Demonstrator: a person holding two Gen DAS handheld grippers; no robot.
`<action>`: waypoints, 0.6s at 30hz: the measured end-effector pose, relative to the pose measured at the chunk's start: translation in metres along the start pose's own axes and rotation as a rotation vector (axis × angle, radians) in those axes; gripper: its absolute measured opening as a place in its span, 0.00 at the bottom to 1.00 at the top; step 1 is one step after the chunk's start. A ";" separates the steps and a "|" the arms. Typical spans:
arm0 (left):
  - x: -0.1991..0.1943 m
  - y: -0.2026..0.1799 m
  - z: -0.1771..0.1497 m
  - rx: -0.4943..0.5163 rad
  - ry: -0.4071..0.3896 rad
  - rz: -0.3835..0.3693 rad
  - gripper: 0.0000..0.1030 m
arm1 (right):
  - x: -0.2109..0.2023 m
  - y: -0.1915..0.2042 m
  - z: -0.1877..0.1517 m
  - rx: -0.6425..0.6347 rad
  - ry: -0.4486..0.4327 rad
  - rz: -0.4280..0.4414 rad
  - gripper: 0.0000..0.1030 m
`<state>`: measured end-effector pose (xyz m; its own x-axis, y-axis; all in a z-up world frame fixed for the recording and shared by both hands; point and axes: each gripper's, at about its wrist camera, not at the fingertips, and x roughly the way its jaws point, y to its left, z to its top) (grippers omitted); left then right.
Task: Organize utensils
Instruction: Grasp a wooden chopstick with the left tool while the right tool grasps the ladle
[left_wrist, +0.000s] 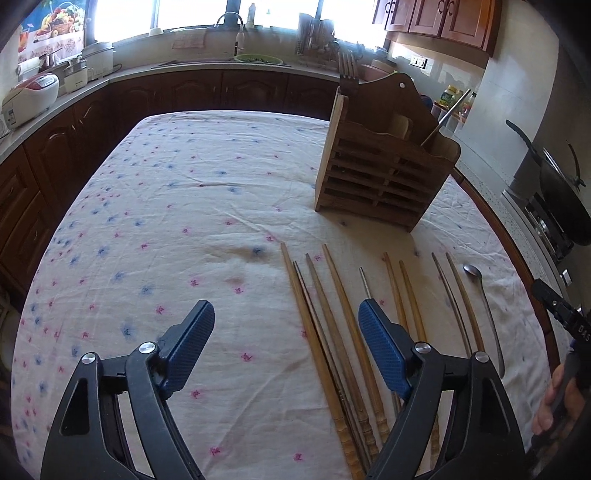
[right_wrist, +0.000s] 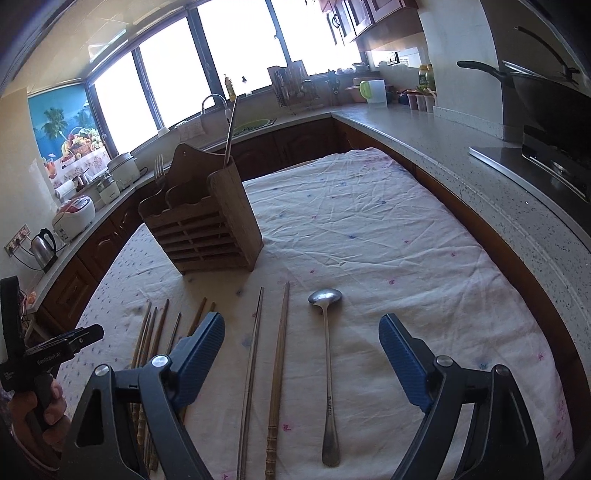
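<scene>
Several wooden chopsticks (left_wrist: 332, 332) lie side by side on the flowered tablecloth (left_wrist: 166, 221), with a metal spoon (left_wrist: 484, 306) at the right end of the row. Behind them stands a slatted wooden utensil holder (left_wrist: 384, 173) with a fork and a metal rod in it. My left gripper (left_wrist: 286, 314) is open above the leftmost chopsticks, nothing between its pads. In the right wrist view the spoon (right_wrist: 327, 354) and two chopsticks (right_wrist: 277, 369) lie between the fingers of my open right gripper (right_wrist: 301, 328), which hangs above them. The holder (right_wrist: 207, 221) stands at the left beyond.
Kitchen counters (right_wrist: 443, 147) with dark cabinets wrap around the table. A wok sits on a stove (right_wrist: 554, 110) to the right. A rice cooker (left_wrist: 29, 99) and a kettle (right_wrist: 42, 247) stand on the left counter. A hand (left_wrist: 554, 402) holds the other gripper at the right edge.
</scene>
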<state>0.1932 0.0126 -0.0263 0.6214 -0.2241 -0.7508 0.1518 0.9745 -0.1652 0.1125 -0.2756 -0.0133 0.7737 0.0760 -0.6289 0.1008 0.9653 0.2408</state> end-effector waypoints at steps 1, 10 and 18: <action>0.003 -0.005 0.002 0.008 0.008 -0.012 0.73 | 0.004 -0.001 0.001 -0.001 0.013 -0.009 0.76; 0.049 -0.065 0.019 0.105 0.123 -0.119 0.42 | 0.048 -0.007 0.002 -0.018 0.139 -0.042 0.39; 0.097 -0.100 0.022 0.185 0.243 -0.116 0.27 | 0.086 -0.013 0.005 -0.050 0.228 -0.070 0.30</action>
<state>0.2551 -0.1069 -0.0687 0.3935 -0.3025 -0.8681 0.3622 0.9189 -0.1561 0.1812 -0.2833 -0.0669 0.6042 0.0578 -0.7948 0.1139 0.9809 0.1579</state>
